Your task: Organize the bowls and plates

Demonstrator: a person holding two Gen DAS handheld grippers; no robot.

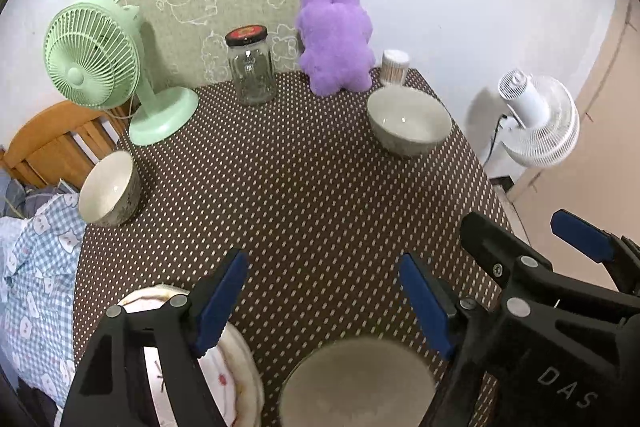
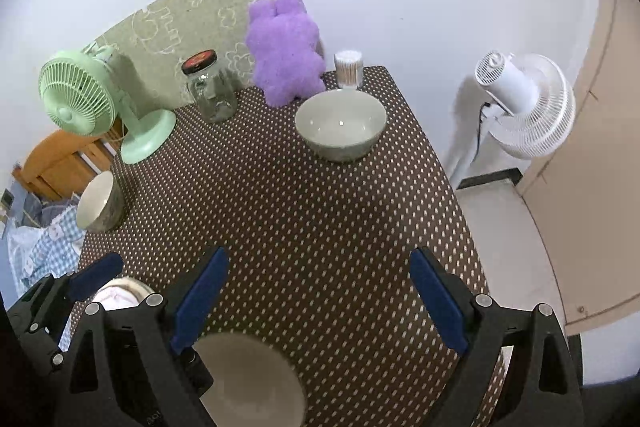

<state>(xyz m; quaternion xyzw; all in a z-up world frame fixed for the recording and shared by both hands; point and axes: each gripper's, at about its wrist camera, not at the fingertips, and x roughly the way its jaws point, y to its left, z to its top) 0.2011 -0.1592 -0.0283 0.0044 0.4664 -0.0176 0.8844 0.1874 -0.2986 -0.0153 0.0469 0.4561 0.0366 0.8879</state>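
**A:** How do the two tongs stand?

**B:** Both are released. The left gripper [image 1: 324, 303] has its blue pads spread with only the dotted brown tablecloth [image 1: 304, 195] showing between them. The right gripper [image 2: 320, 303] is spread wider still, and nothing sits between its pads either.

**A:** Where are the plates relative to them?

**B:** A plain grey plate [image 1: 358, 383] lies just below and between the left gripper's fingers, close to the camera. In the right wrist view the same plate [image 2: 250, 379] lies under the right gripper's left finger. A white patterned plate [image 1: 230, 359] lies beneath the left gripper's left finger, partly hidden by it.

**A:** And the bowls?

**B:** A green bowl [image 2: 341, 125] stands upright well ahead of the right gripper, just in front of a purple plush toy [image 2: 285, 51] and a tub of cotton swabs [image 2: 349, 69]. A second bowl [image 1: 109, 189], speckled outside, stands far ahead and to the left of the left gripper, at the cloth's edge near a green desk fan [image 1: 96, 53].

**A:** Anything between them?

**B:** A glass jar [image 1: 251, 67] with a dark lid stands at the back, well apart from both tongs.
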